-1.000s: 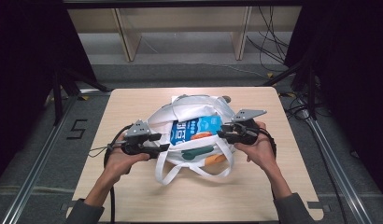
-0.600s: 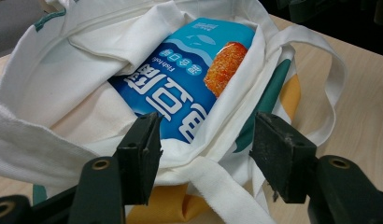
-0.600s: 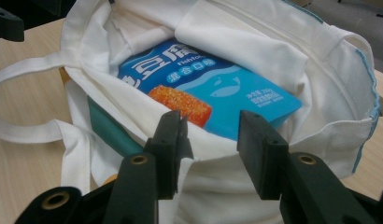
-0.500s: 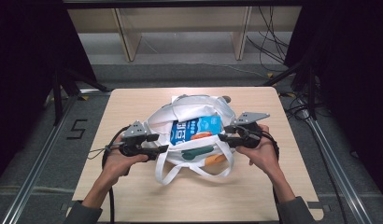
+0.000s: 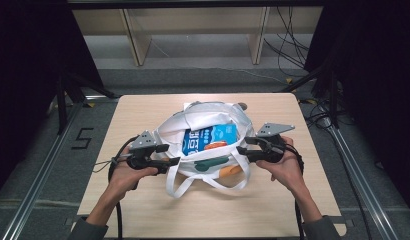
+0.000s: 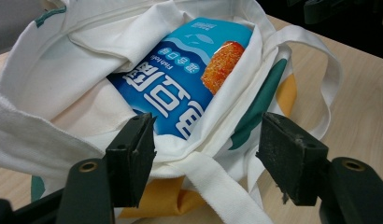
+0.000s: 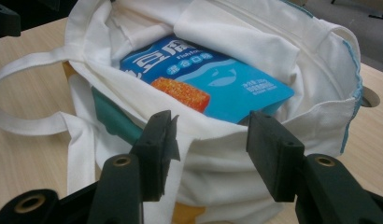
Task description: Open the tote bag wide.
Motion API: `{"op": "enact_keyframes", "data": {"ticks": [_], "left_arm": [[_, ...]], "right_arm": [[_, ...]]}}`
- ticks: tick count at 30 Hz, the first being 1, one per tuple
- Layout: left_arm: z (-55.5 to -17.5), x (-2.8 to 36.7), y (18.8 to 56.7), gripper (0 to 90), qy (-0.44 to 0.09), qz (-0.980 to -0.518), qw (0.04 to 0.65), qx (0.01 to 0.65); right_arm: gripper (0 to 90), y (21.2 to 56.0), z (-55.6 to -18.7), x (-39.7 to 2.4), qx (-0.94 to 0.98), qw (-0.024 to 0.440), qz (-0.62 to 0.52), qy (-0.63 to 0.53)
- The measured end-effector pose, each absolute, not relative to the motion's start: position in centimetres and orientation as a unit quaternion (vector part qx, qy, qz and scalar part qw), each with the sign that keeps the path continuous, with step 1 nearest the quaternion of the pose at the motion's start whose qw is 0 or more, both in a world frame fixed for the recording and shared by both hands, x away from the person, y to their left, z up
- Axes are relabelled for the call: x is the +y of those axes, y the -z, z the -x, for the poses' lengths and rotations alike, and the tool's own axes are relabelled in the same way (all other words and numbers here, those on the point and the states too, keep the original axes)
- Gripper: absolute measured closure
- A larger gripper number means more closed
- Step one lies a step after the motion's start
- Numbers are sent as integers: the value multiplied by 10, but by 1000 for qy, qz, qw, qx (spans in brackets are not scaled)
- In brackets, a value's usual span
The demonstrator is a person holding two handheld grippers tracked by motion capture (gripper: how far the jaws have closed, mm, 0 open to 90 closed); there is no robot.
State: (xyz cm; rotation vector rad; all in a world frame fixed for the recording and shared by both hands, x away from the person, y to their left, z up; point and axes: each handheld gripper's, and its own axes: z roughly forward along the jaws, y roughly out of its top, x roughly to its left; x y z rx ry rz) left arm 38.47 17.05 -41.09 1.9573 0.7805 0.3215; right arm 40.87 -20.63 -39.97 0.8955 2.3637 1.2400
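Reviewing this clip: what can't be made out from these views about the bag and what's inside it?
- Lower part of the blue box: tucked under the white tote bag cloth in both gripper views.
- Anything beneath the box: covered by it.
- The bag's green and orange print: folded, unreadable in the high view.
- Small text on the box: too small, high view.
- Grey object behind the bag: mostly hidden by it.
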Motion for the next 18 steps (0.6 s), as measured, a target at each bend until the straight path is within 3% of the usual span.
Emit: {"op": "enact_keyframes", "data": {"ticks": [18], "left_arm": [[-372, 167, 409, 327, -133, -811, 479, 308]], "right_arm": [[464, 402, -393, -215, 830, 160, -313, -433]]}}
